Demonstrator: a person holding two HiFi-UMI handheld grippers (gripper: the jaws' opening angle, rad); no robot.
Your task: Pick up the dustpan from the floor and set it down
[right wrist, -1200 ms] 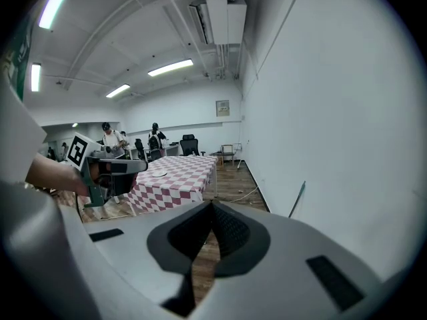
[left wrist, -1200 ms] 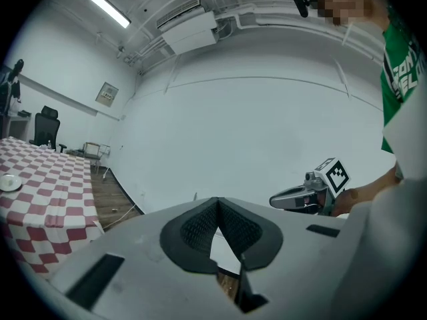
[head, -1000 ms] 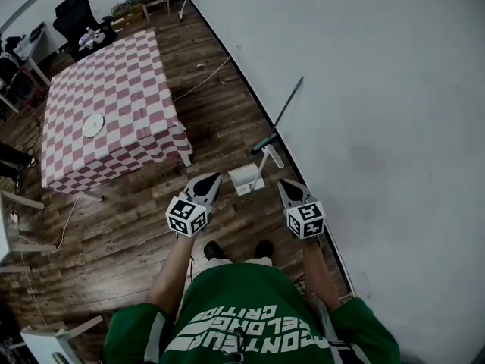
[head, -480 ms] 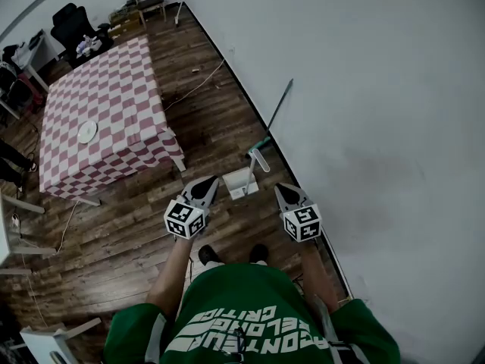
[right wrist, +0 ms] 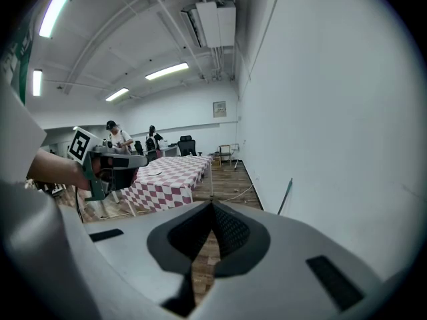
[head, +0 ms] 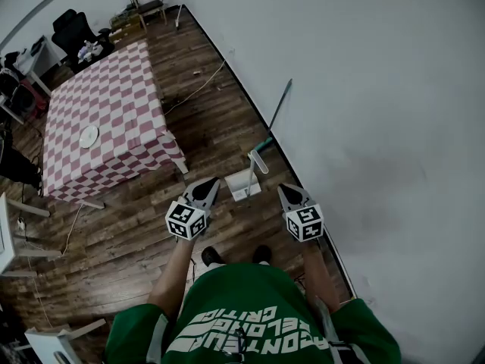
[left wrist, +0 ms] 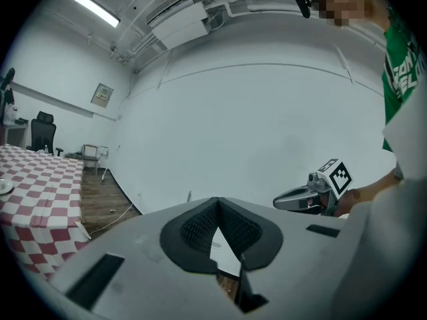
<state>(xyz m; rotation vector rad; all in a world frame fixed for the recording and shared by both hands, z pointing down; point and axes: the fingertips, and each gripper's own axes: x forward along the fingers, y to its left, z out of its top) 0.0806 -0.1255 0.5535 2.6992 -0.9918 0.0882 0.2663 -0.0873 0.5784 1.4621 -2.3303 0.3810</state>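
The white dustpan [head: 242, 183] stands on the wooden floor near the wall, its handle [head: 258, 161] rising towards the wall. My left gripper [head: 208, 187] hangs just left of it, above the floor, with its jaws shut on nothing. My right gripper [head: 286, 193] hangs just right of it, also shut and empty. In the left gripper view, the left gripper [left wrist: 217, 203] has its tips together, and a sliver of the dustpan [left wrist: 224, 253] shows below them. In the right gripper view, the right gripper [right wrist: 213, 206] points along the floor beside the wall.
A broom [head: 277, 114] leans on the white wall just beyond the dustpan. A table with a red-checked cloth [head: 106, 105] and a plate [head: 89, 135] stands to the left. A cable [head: 201, 82] lies on the floor. An office chair [head: 72, 21] and people [right wrist: 119, 137] are at the far end.
Both grippers have drifted a little across the floor with the person and still flank the dustpan. Their jaws have stayed shut.
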